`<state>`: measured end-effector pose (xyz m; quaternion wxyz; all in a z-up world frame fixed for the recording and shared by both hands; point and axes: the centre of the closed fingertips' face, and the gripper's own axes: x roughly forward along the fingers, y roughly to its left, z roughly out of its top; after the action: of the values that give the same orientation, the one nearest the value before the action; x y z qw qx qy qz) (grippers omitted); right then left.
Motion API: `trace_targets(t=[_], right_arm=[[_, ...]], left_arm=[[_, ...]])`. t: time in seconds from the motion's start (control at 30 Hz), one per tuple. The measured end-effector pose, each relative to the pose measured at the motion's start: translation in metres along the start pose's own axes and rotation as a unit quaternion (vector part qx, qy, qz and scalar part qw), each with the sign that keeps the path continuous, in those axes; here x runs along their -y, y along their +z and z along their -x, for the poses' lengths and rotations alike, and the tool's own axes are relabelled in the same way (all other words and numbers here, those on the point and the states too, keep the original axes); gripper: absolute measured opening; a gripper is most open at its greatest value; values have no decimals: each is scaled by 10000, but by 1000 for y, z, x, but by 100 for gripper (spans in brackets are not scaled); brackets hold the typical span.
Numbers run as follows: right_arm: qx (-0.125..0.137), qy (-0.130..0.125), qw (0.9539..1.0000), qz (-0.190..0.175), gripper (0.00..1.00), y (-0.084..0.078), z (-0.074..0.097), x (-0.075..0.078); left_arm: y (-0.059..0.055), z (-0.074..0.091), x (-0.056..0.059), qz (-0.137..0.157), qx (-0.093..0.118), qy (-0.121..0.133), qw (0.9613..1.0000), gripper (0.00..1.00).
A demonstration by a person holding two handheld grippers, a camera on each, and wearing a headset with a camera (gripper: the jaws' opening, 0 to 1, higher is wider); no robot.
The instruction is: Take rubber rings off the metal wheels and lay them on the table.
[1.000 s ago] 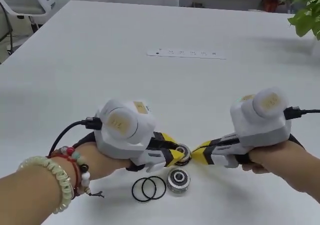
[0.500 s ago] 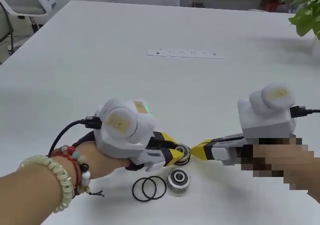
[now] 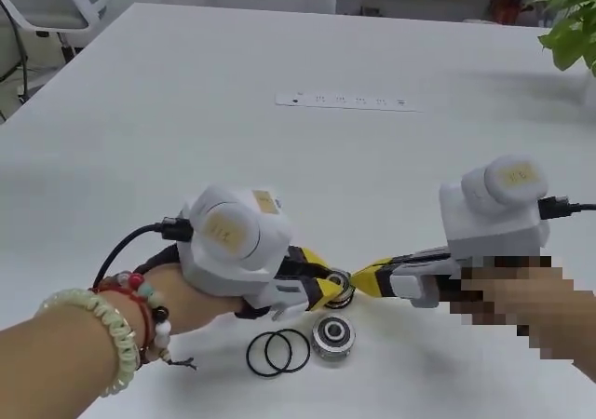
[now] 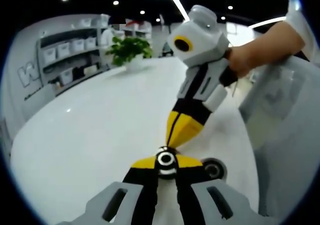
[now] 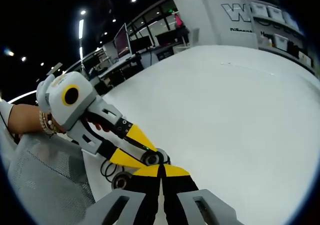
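Stripping the rubber ring from a metal wheel (image 3: 341,287), judged the step in hand. Left hand-held gripper (image 3: 328,291) clamped on that wheel, close over the bench (image 3: 279,158); right hand-held gripper (image 3: 361,277) with jaws drawn together, tip against the wheel's rim, any rubber nipped between them too small to tell. Lying on the bench just below: second metal wheel (image 3: 332,333) and, beside it, two loose rubber rings (image 3: 277,351), overlapping. Next move probably calling for a steady outward pull while keeping the wheel clamped, then laying the ring beside the others.
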<state>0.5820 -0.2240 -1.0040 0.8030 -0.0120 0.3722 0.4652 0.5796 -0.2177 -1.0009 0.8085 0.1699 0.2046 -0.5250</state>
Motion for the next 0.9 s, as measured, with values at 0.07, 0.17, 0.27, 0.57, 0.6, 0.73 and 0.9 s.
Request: trace_targets(t=[0.07, 0.17, 0.27, 0.57, 0.6, 0.73, 0.9], right_arm=[[3, 6, 10000, 13, 0, 0, 0, 0], [10, 20, 10000, 18, 0, 1, 0, 0], [17, 46, 10000, 70, 0, 2, -1, -2], [106, 211, 9995, 199, 0, 5, -1, -9], [152, 292, 9993, 182, 0, 6, -2, -12], [327, 374, 9982, 333, 0, 20, -4, -24], [231, 243, 9985, 425, 0, 15, -6, -21]], left_arm=[[0, 0, 0, -2, 3, -2, 10000, 13], [0, 0, 0, -25, 3, -5, 10000, 13], [0, 0, 0, -32, 5, -10, 10000, 13], [0, 0, 0, -65, 7, -19, 10000, 13], [0, 0, 0, -68, 7, -19, 10000, 13], [0, -1, 0, -62, 17, -23, 10000, 13], [0, -1, 0, -2, 31, -8, 10000, 13]])
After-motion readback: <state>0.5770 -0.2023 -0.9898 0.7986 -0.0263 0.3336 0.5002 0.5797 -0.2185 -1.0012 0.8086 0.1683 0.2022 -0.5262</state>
